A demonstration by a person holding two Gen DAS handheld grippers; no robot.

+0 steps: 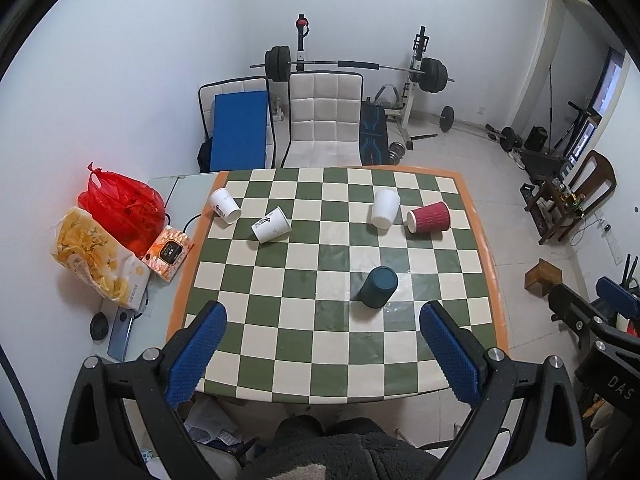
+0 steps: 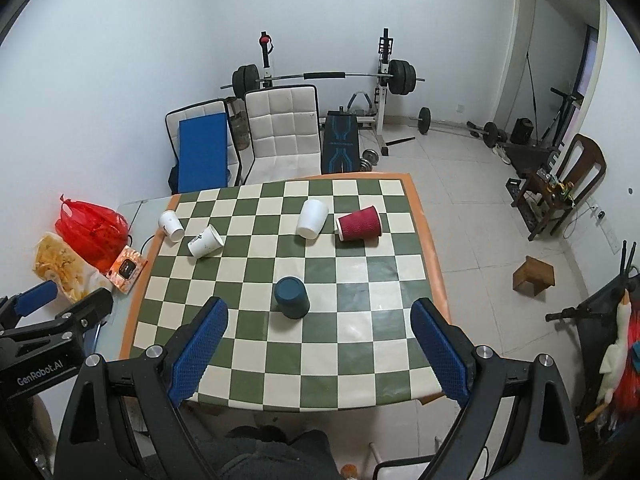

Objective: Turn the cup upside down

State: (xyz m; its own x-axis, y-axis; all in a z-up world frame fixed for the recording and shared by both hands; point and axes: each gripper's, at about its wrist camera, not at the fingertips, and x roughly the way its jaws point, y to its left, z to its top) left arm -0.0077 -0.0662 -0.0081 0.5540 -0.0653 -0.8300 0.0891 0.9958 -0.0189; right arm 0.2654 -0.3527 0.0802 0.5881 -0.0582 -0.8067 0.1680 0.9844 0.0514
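On the bare strip at the table's left edge sit a red plastic bag (image 1: 120, 210), a yellow-patterned package (image 1: 96, 258) and a small orange box (image 1: 170, 254), the three bunched together; a dark phone (image 1: 122, 332) lies nearer the camera. On the checkered tablecloth (image 1: 280, 344), toward the far left corner, a white paper cup (image 1: 225, 205) lies on its side; just beside it to the right a second printed white cup (image 1: 271, 225) also lies on its side. Past the middle a plain white cup (image 1: 385, 208) stands upside down, and near it a red ribbed cup (image 1: 429, 217) lies on its side with its mouth toward the white one. Closer in, a dark teal cup (image 1: 377, 286) stands upside down, base upward, apart from the others. The left gripper (image 1: 323, 316) hangs over the near edge with jaws spread wide, holding nothing; the right gripper (image 2: 319, 312) likewise hovers released and empty, the teal cup between its blue fingers (image 2: 438, 350) in the right wrist view but untouched.
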